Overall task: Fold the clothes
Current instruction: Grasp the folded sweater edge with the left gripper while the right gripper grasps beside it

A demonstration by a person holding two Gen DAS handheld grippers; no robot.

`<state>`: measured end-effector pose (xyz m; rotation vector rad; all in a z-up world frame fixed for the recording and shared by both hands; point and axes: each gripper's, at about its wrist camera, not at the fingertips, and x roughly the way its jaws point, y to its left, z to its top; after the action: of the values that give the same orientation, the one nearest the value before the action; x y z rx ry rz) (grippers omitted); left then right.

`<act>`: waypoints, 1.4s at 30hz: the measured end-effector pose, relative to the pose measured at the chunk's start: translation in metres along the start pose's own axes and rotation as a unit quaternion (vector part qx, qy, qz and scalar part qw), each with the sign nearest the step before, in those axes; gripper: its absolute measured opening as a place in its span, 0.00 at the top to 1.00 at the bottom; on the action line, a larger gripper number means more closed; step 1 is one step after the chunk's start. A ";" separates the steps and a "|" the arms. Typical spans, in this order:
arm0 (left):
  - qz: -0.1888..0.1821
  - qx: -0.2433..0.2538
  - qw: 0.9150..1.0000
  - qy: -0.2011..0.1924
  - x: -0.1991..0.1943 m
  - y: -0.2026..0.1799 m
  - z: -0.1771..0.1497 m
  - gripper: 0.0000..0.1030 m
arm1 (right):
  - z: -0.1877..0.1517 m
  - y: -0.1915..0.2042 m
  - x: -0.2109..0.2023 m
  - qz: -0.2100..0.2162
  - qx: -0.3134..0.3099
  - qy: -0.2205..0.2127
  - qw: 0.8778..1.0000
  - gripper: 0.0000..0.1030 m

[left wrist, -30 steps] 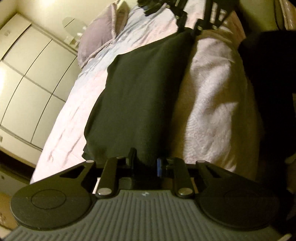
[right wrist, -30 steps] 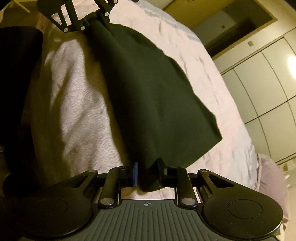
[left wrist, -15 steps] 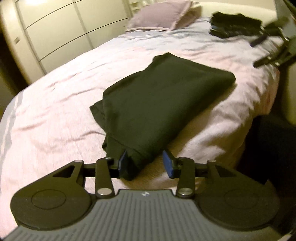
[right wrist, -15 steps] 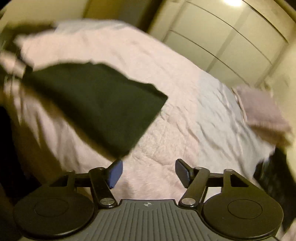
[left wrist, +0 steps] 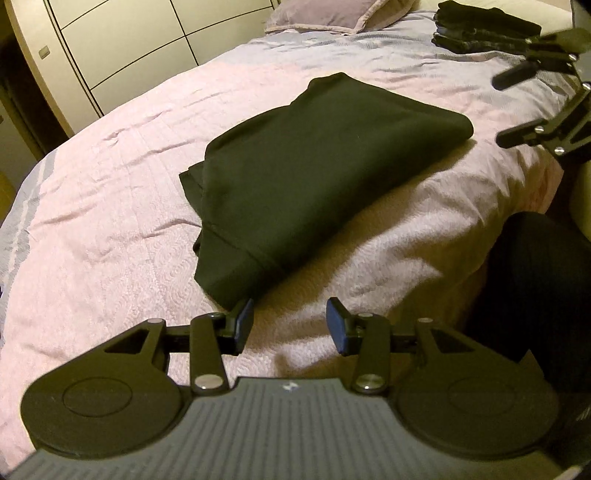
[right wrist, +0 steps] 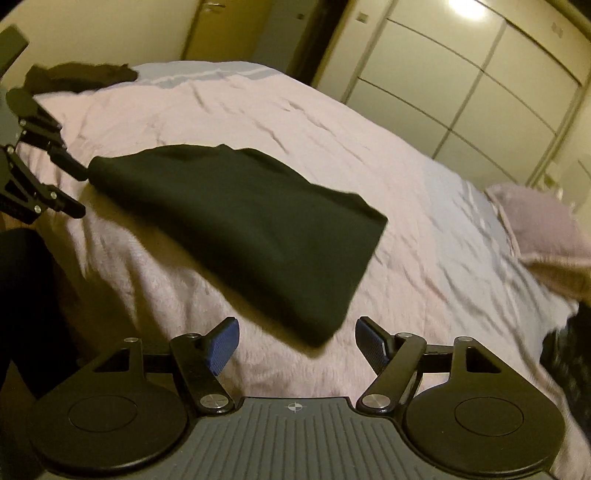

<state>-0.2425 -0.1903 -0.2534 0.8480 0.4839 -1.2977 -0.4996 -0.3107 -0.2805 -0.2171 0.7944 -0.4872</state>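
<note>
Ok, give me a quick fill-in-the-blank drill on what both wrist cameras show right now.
1. The folded dark garment lies on the ____ bedspread.
2. The left gripper holds ____ between its pads.
3. The right gripper has its jaws standing ____, clear of the cloth.
4. A stack of dark folded clothes sits beside the ____ at the bed's far end.

Missing words: pink; nothing; open; pillow

light: dim, warm yellow | glare: wardrobe | blur: right view | edges: fisheye-bent
</note>
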 end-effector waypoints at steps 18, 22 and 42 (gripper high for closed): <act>0.046 0.130 0.987 -0.083 -0.021 -0.022 0.007 0.60 | 0.004 0.021 0.061 -0.019 -0.172 0.012 0.985 0.29; 0.047 0.203 0.973 -0.099 -0.005 -0.043 0.015 0.55 | -0.001 0.026 0.082 -0.024 -0.215 0.026 0.976 0.30; 0.147 0.463 0.869 -0.094 0.100 -0.066 0.030 0.47 | -0.011 0.027 0.114 -0.026 -0.239 -0.016 0.971 0.54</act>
<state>-0.2873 -0.2798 -0.3262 1.4946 -0.4803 -1.2874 -0.4305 -0.3442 -0.3696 -0.6918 0.8682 -0.3330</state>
